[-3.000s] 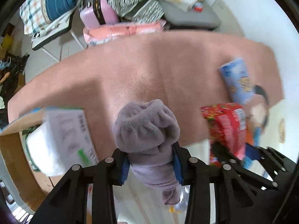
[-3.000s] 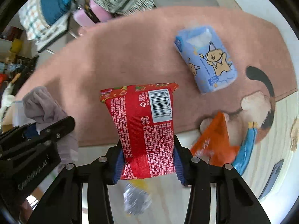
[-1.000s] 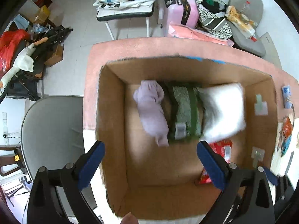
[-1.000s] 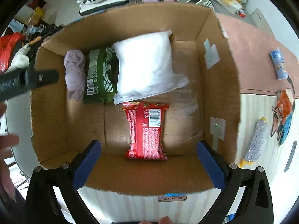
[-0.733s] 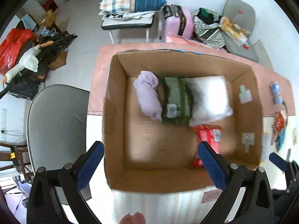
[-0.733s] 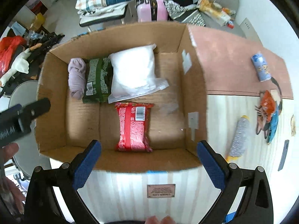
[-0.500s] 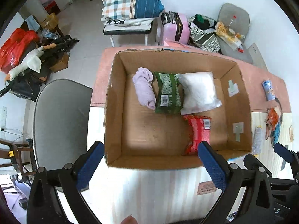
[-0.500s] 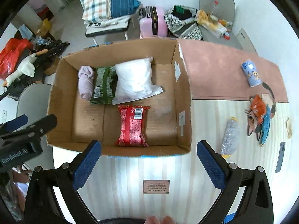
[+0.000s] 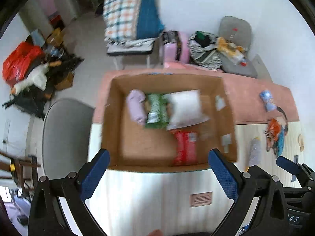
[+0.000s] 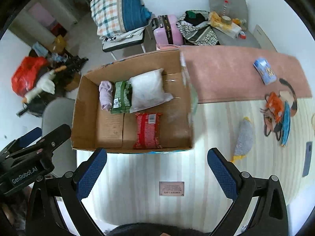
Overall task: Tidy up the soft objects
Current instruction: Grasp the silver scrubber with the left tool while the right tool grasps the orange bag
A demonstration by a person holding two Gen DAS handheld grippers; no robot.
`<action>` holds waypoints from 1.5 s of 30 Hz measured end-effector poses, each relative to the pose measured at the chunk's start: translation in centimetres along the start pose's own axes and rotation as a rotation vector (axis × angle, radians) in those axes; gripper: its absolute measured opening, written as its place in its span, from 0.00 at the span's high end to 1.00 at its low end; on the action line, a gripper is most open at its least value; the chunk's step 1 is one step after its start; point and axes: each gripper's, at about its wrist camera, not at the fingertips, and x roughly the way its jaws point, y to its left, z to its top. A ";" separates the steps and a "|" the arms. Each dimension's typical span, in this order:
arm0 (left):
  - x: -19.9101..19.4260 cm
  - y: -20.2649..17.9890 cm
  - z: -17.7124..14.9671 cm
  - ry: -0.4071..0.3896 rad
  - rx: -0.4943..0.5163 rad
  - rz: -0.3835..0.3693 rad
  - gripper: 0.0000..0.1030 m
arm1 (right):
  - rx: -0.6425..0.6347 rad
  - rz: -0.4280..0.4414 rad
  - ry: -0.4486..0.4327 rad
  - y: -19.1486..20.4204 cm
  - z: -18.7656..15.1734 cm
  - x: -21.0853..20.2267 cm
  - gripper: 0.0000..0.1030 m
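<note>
An open cardboard box [image 9: 114, 137] [image 10: 84, 118] stands on the table. In it lie a lilac rolled cloth [image 9: 135, 106] [image 10: 106, 94], a green packet [image 9: 157, 108] [image 10: 122, 96], a white pillow bag [image 9: 185, 108] [image 10: 147, 92] and a red snack packet [image 9: 186, 147] [image 10: 147, 130]. My left gripper [image 9: 157, 175] is open and empty, high above the box's near edge. My right gripper [image 10: 157, 173] is open and empty too, to the right of the left one [image 10: 29, 153].
Right of the box, on the pink mat [image 10: 226, 70] and striped table [image 10: 216, 157], lie a blue tissue pack [image 10: 264, 72], an orange packet [image 10: 274, 106], a grey plush [image 10: 244, 137] and a phone [image 10: 307, 157]. A grey chair [image 9: 65, 137] stands left of the table.
Both grippers let go of the lilac cloth and the red packet into the box, opened wide, and have pulled up and back, so the box looks smaller.
</note>
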 end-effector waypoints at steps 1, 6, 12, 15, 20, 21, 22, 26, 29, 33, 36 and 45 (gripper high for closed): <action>0.0 -1.1 0.2 0.001 0.023 -0.006 0.01 | 0.013 -0.007 -0.004 -1.2 0.0 -0.5 0.00; 2.3 -10.3 1.2 0.069 0.156 -0.108 0.01 | 0.112 -0.122 0.008 -10.9 -0.2 -2.2 0.00; 7.9 -21.6 0.8 0.215 0.309 -0.175 0.03 | 0.175 -0.247 0.100 -23.4 0.9 -0.4 0.00; 12.1 -26.5 0.1 0.329 0.349 -0.199 0.06 | 0.153 -0.265 0.143 -27.6 2.0 1.0 0.00; 18.3 -31.3 -1.1 0.498 0.339 -0.215 0.15 | 0.059 -0.291 0.209 -32.1 5.1 4.2 0.00; 19.2 -31.7 -1.2 0.521 0.337 -0.209 0.19 | 0.049 -0.289 0.222 -32.7 5.9 5.2 0.00; 20.3 -32.3 -1.5 0.546 0.334 -0.202 0.20 | 0.038 -0.284 0.235 -33.3 6.7 6.1 0.00; 23.4 -33.8 -2.3 0.600 0.334 -0.163 0.20 | 0.002 -0.305 0.288 -35.3 9.3 10.0 0.00; 24.9 -34.1 -2.9 0.632 0.318 -0.146 0.20 | -0.024 -0.302 0.324 -36.2 10.8 12.5 0.00; 25.9 -34.1 -3.3 0.658 0.298 -0.128 0.20 | -0.053 -0.292 0.381 -37.0 12.3 15.6 0.00; 26.3 -34.1 -3.7 0.670 0.300 -0.117 0.40 | -0.062 -0.277 0.423 -37.5 13.1 17.6 0.00; 24.8 -34.5 -3.7 0.618 0.330 -0.077 0.52 | 0.006 -0.239 0.494 -38.4 13.8 20.4 0.60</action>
